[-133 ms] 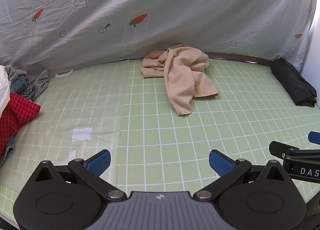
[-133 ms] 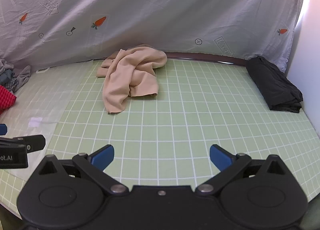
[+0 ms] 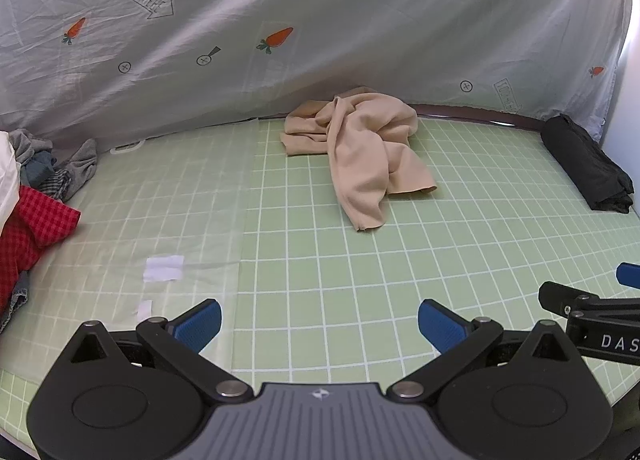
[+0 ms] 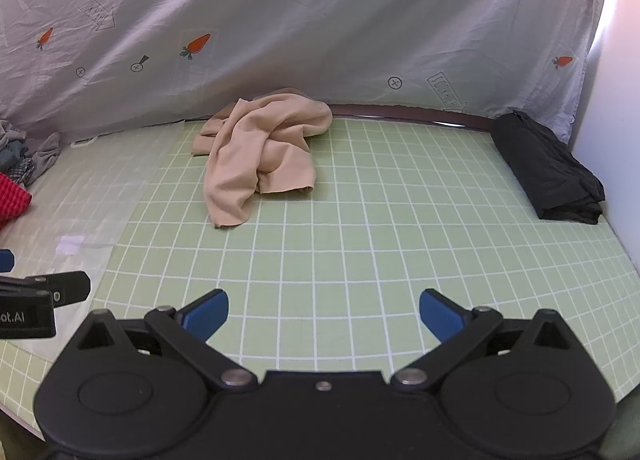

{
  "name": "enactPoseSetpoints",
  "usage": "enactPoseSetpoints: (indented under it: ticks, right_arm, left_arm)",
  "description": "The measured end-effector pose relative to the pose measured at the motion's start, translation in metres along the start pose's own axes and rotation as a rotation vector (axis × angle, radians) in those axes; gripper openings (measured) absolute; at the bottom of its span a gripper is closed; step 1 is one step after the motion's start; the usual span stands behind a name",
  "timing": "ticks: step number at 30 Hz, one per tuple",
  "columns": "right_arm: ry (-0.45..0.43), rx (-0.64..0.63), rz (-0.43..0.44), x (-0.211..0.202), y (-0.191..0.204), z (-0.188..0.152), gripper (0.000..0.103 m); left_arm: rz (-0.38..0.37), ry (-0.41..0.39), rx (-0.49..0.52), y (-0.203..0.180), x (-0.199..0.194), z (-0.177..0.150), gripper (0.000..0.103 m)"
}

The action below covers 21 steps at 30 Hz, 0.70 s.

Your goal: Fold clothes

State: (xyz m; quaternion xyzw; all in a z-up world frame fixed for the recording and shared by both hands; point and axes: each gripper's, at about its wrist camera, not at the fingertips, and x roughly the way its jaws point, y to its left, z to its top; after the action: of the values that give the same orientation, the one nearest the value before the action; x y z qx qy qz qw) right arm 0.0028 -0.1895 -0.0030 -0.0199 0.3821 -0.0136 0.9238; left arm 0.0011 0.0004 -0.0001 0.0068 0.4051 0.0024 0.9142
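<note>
Your left tongs (image 3: 319, 325) and your right tongs (image 4: 323, 314) both stand spread wide with nothing between the blue pads, hovering side by side over the near part of the green gridded worktop (image 4: 360, 252).

The piece you have to deal with, the beige garment (image 4: 256, 156), lies crumpled ahead of both tongs, well apart from them, up against the carrot-print sheet (image 4: 280, 20) that hangs at the far edge. From your left tongs it sits ahead and slightly to the right; from your right tongs, ahead and to the left. It is bunched and twisted on itself, with 1 long tail reaching back toward you, so no fold has been started on it.

Far off to the right of your right tongs rests a black garment (image 4: 548, 172), which looks already folded into a compact stack; I would count that as 1 piece done. To the left of your left tongs a heap of unfolded clothes (image 3: 36, 196) waits, red checked cloth with grey pieces behind it.

So you seem to be early to midway: 1 item apparently finished, the beige one untouched, and the heap still to come. How many pieces the heap holds I cannot tell.
</note>
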Motion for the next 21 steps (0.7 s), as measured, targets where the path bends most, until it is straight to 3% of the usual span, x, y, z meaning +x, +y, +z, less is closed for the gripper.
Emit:
enactPoseSetpoints:
  ticks: [21]
  right_arm:
    - [0.012, -0.014, 0.001, 0.0023, 0.0007, 0.002, 0.103]
  left_arm:
    - [0.007, 0.005, -0.022, 0.0037, 0.0056, -0.0004, 0.103]
